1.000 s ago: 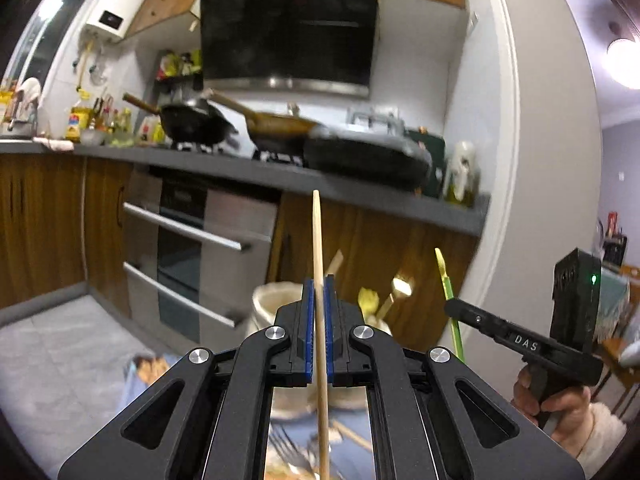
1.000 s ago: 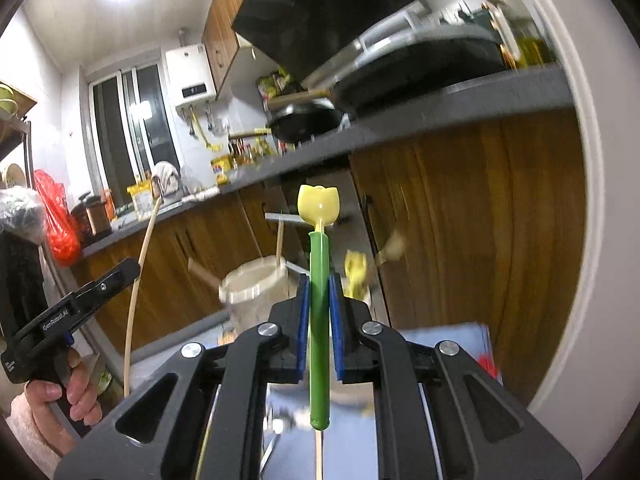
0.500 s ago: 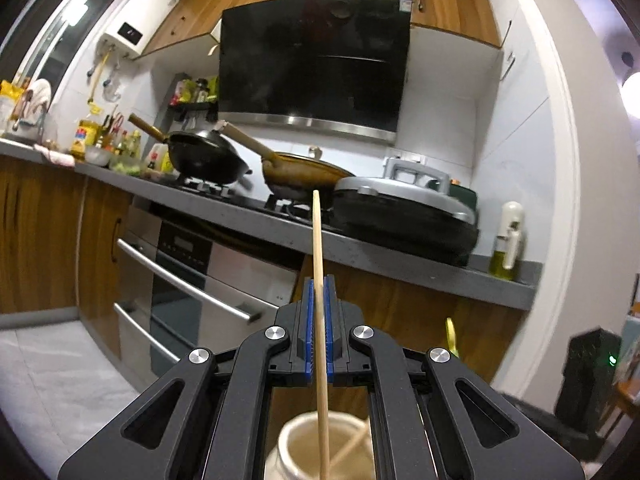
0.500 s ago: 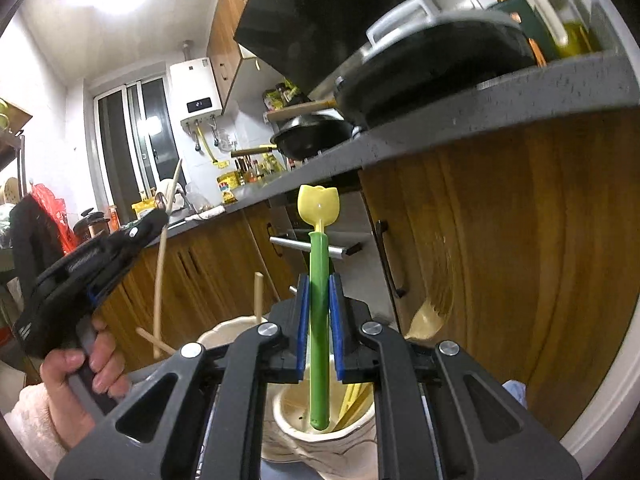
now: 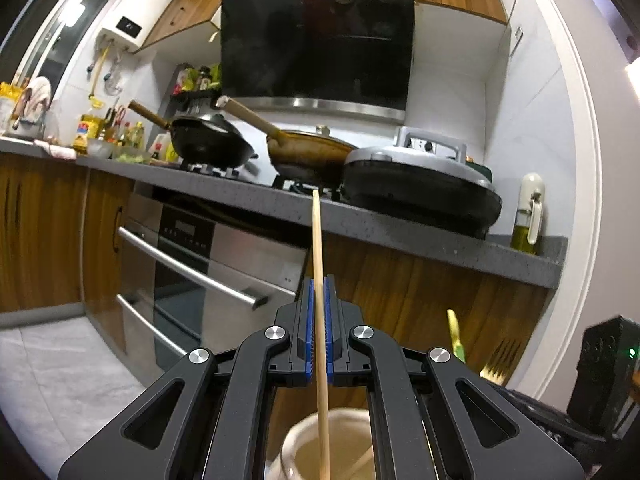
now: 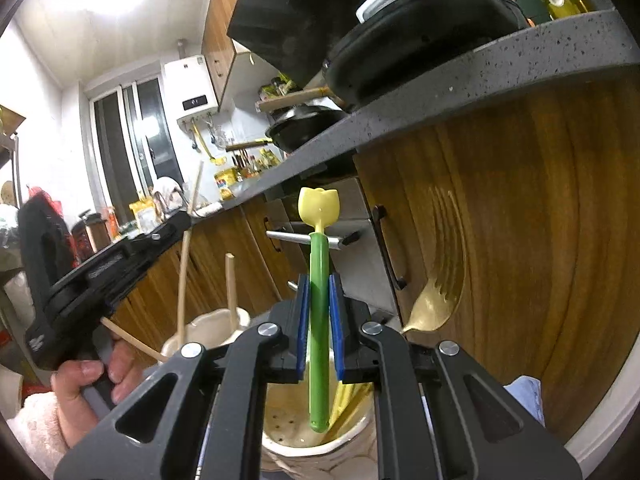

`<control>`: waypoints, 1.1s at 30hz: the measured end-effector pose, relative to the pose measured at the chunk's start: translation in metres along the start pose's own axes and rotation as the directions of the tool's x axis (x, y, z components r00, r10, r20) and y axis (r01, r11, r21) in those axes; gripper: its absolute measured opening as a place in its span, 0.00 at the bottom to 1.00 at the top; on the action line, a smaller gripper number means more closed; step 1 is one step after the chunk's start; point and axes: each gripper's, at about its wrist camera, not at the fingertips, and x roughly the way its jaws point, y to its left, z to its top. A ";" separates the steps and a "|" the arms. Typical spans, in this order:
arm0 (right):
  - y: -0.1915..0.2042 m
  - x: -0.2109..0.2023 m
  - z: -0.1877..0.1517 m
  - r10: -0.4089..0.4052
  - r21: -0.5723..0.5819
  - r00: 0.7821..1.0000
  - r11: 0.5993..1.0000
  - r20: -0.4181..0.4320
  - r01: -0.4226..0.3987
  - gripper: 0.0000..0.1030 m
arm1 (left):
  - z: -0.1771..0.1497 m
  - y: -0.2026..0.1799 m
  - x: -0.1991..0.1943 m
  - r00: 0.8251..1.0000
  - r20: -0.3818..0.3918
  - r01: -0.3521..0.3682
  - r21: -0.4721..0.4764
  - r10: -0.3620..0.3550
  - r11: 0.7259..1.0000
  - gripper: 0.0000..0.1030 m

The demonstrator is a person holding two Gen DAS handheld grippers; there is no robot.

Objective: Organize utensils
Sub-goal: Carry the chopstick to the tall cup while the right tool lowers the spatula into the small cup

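My left gripper (image 5: 317, 292) is shut on a wooden chopstick (image 5: 319, 264) held upright, its lower end inside the mouth of a cream ceramic utensil holder (image 5: 304, 436). My right gripper (image 6: 319, 286) is shut on a green-handled utensil with a yellow tulip-shaped head (image 6: 319, 292), its handle end hanging inside the same holder (image 6: 288, 440). The holder has two wooden chopsticks (image 6: 231, 292) and gold utensils in it, one gold fork (image 6: 434, 306) sticking up. The left gripper (image 6: 182, 226) shows at the left of the right wrist view with its chopstick.
Wooden cabinets (image 5: 420, 312) and a steel oven (image 5: 192, 264) stand right behind the holder. The grey counter (image 5: 400, 236) above carries woks and a lidded griddle. Grey floor (image 5: 52, 368) lies at the left. A blue cloth (image 6: 526, 396) lies under the holder.
Both grippers have come down over the holder. The chopstick's and the green utensil's lower ends have dropped into its mouth. Both grips have stayed shut.
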 end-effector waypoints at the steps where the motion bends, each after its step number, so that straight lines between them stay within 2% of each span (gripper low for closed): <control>1: 0.000 0.001 -0.001 -0.006 -0.003 1.000 1.000 -0.014 0.006 0.10 | -0.003 0.002 -0.003 1.000 -0.005 -0.001 0.003 0.001 1.000 0.05; 5: 0.003 -0.007 -0.006 -0.019 -0.032 0.999 0.999 -0.032 0.018 0.10 | -0.015 0.005 -0.017 0.999 -0.044 0.010 0.004 -0.010 1.000 0.05; 11: 0.004 -0.017 -0.015 -0.036 -0.056 0.998 0.998 -0.050 0.033 0.10 | -0.019 0.007 -0.042 0.999 -0.037 0.021 0.007 -0.020 1.000 0.05; 24: 0.005 -0.010 -0.015 -0.044 -0.071 0.997 0.997 -0.066 0.039 0.09 | -0.015 0.027 -0.040 0.997 -0.032 0.064 -0.106 -0.068 0.992 0.05; 30: 0.006 -0.011 -0.013 -0.037 -0.066 0.997 0.997 -0.065 0.033 0.10 | -0.013 0.027 -0.040 0.998 -0.035 0.050 -0.110 -0.054 0.993 0.11; 31: 0.007 -0.013 -0.012 -0.038 -0.071 0.998 0.997 -0.056 0.034 0.11 | -0.013 0.027 -0.041 0.998 -0.035 0.045 -0.107 -0.049 0.993 0.13; 33: 0.008 -0.015 -0.013 -0.036 -0.073 0.998 0.997 -0.044 0.033 0.26 | -0.012 0.025 -0.040 0.998 -0.037 0.042 -0.103 -0.046 0.994 0.16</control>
